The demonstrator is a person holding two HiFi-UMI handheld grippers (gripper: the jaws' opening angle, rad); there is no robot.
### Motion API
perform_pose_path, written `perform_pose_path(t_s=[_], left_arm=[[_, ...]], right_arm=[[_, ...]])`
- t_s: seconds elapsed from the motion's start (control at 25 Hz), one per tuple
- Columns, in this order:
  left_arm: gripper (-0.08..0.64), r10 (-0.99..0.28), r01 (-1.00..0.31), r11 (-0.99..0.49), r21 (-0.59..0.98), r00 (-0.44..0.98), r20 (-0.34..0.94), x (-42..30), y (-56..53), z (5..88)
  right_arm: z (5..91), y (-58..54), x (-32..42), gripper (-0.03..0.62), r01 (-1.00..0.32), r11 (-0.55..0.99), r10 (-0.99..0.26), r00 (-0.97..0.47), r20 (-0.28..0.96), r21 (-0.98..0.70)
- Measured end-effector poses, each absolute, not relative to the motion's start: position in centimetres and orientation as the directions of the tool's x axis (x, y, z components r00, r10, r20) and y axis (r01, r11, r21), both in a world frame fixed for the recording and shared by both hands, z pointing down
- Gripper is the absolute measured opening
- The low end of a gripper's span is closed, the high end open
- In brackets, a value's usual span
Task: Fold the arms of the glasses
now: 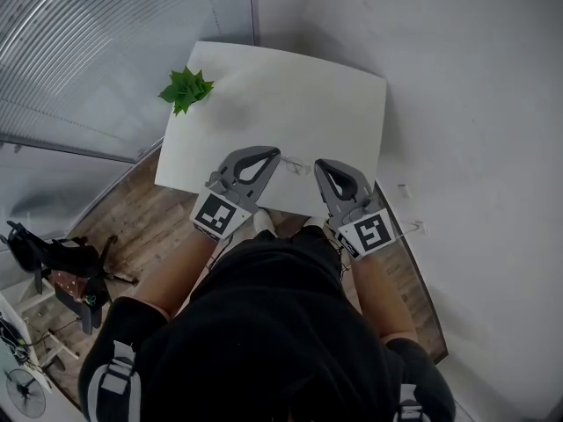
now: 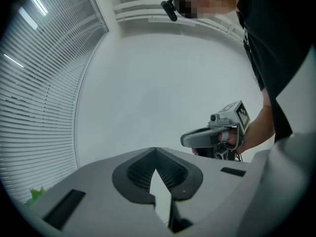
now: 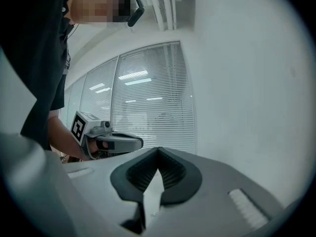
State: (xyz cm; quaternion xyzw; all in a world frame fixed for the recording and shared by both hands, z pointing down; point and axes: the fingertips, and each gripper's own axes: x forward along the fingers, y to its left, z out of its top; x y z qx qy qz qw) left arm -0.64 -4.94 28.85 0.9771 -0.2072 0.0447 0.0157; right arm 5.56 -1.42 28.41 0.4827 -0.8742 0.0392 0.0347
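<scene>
— Where do we find the glasses?

— On the white table, close to its near edge, in the gap between the two gripper tips. From the head view we make out only a faint, pale shape, thin and almost lost against the white top. We cannot tell whether the arms are folded or spread.

— And the grippers?

— The left gripper sits just left of the glasses and the right gripper just right of them, both reaching in over the near edge. We cannot say from above whether either tip touches the frame. In each gripper's own view, the ribbed dark pads meet at the tip. Both pairs of jaws are closed together with nothing between them. Each view also catches the other gripper held level, with a hand wrapped round its grip.

— What lies around them?

— A sprig of green leaves lies near the table's far left corner, well apart from the glasses. Beyond it we see window blinds, and a wooden floor below the table. The person in a black top fills the foreground.
</scene>
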Motion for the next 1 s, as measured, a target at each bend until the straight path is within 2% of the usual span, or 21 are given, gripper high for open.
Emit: perform_pose_path(t_s=[1.0], left_arm=[[0.009,-0.384,-0.387,-0.922,0.021,0.920,0.082,0.0,-3.5,28.5]], right_arm=[[28.5,-0.1,5.4,0.009,-0.848,0.530,-0.843,-0.529,0.096,-0.024]])
